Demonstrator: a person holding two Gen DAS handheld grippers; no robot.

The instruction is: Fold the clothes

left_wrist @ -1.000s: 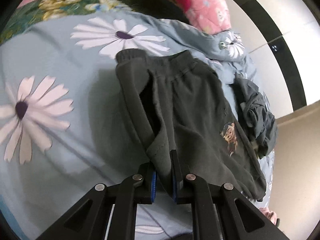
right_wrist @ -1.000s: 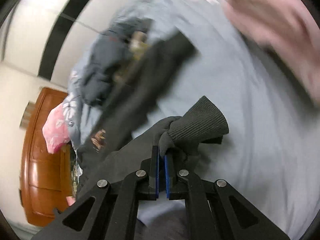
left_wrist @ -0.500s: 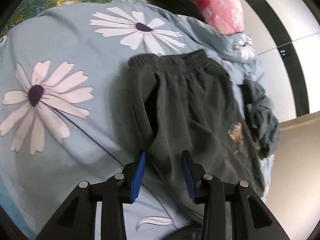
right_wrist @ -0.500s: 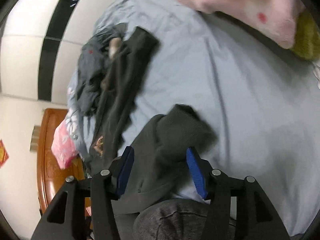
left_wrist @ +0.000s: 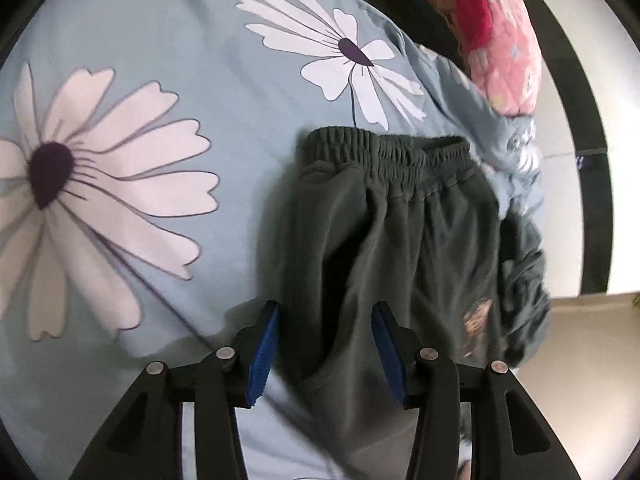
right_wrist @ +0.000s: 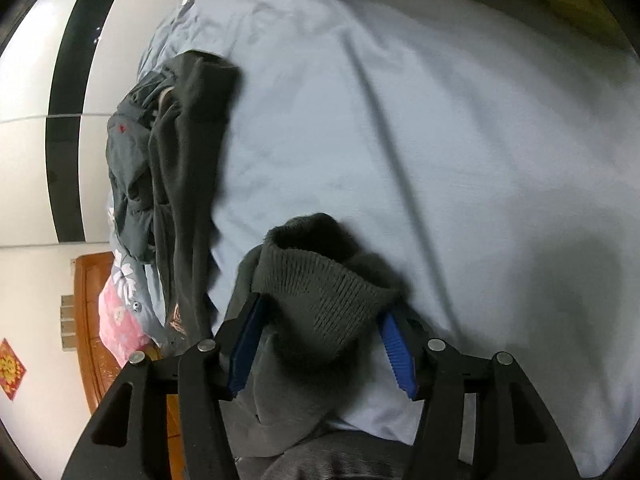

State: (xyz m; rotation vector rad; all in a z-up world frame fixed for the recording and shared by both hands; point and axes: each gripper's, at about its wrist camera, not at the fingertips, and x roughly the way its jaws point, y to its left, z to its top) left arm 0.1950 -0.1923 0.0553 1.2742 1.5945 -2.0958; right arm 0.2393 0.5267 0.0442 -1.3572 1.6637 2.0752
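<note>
Dark grey sweatpants (left_wrist: 400,240) lie on the blue flowered bedsheet (left_wrist: 160,80), elastic waistband at the far end, a small cartoon print near the right edge. My left gripper (left_wrist: 325,344) is open, its blue pads either side of the pants' left edge, not gripping. In the right wrist view my right gripper (right_wrist: 320,344) is open around the ribbed leg cuff (right_wrist: 320,292), which rests loose on the sheet (right_wrist: 440,140). The other leg (right_wrist: 188,184) stretches away at the left.
A crumpled blue-grey garment (left_wrist: 524,280) lies past the pants at the bed's right edge; it also shows in the right wrist view (right_wrist: 128,168). A pink quilt (left_wrist: 500,40) sits at the head. A wooden cabinet (right_wrist: 92,340) stands beside the bed.
Both grippers were shut on the pants a second ago, left on the side edge, right on the cuff. Both have opened and let go; the fabric has settled on the bed.
</note>
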